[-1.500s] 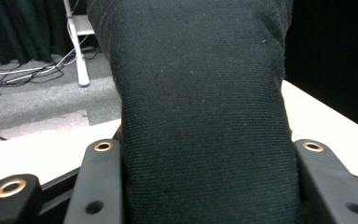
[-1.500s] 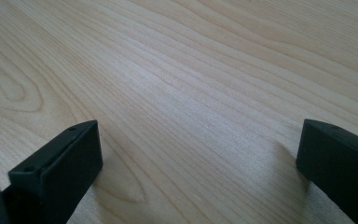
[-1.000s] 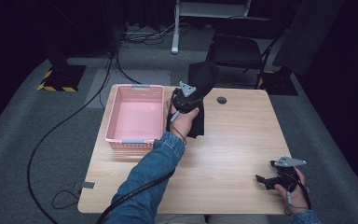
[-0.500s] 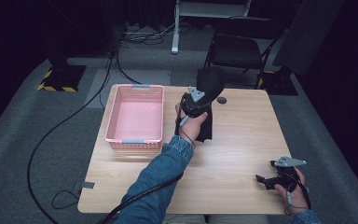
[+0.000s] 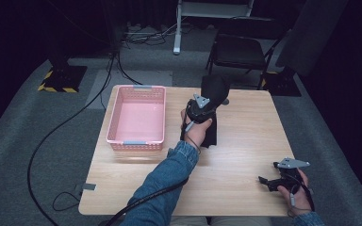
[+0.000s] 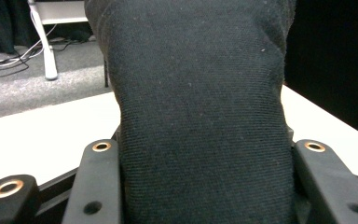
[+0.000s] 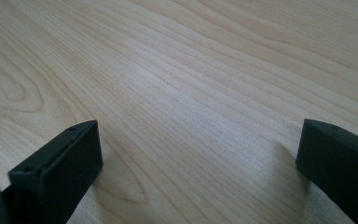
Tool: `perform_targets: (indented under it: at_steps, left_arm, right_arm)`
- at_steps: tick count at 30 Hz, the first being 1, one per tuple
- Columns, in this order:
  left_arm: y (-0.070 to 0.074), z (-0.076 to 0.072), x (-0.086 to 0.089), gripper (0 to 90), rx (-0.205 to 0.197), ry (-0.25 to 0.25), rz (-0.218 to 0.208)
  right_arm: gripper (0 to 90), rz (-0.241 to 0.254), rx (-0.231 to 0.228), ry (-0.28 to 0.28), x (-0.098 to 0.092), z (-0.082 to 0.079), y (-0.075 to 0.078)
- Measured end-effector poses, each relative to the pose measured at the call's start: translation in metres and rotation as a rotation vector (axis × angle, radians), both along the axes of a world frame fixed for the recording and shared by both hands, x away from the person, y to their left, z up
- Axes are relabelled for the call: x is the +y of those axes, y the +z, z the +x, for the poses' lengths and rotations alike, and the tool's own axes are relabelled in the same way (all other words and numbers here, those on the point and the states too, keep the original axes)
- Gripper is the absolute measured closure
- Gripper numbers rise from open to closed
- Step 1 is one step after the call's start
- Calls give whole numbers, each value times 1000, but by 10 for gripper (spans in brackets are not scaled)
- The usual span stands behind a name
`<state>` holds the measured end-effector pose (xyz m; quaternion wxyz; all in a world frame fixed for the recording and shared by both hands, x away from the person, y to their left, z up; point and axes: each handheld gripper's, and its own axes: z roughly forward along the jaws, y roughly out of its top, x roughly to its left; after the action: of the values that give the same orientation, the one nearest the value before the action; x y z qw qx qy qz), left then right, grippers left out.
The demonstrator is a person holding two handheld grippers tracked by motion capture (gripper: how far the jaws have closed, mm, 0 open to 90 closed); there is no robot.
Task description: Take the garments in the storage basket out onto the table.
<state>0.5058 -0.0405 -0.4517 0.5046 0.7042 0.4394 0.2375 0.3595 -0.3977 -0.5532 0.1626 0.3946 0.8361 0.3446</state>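
In the high view the left gripper (image 5: 206,94) had carried the black cloth (image 5: 213,87) rightward from beside the empty pink basket (image 5: 136,141) to upper centre of the desk (image 5: 245,155), while the left gripper view showed its fingers (image 6: 98,186) clamping the cloth (image 6: 200,116), and the right gripper view showed the right gripper (image 7: 198,163) with fingers spread above bare desk (image 7: 191,70).

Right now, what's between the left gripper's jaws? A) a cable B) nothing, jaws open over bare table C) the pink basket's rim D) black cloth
D: in the left gripper view the black cloth fills the gap between the two jaws, which press on it from both sides; in the high view the left gripper holds it up over the table, beside the pink basket, not on it.
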Motion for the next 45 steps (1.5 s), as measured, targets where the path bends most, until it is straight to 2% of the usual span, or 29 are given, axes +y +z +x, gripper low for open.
perform_targets:
  at_steps: [13,23,31,45]
  left_arm:
    - [-18,-1,-6,482,29,-14,16]
    - [-25,-1,-11,480,44,-24,22]
    - [-34,0,-13,480,78,-26,25]
    - [-42,0,-18,480,98,-36,31]
  right_arm:
    - [1,0,0,0,0,0,0]
    - [1,0,0,1,0,0,0]
    - [1,0,0,0,0,0,0]
    - [1,0,0,0,0,0,0]
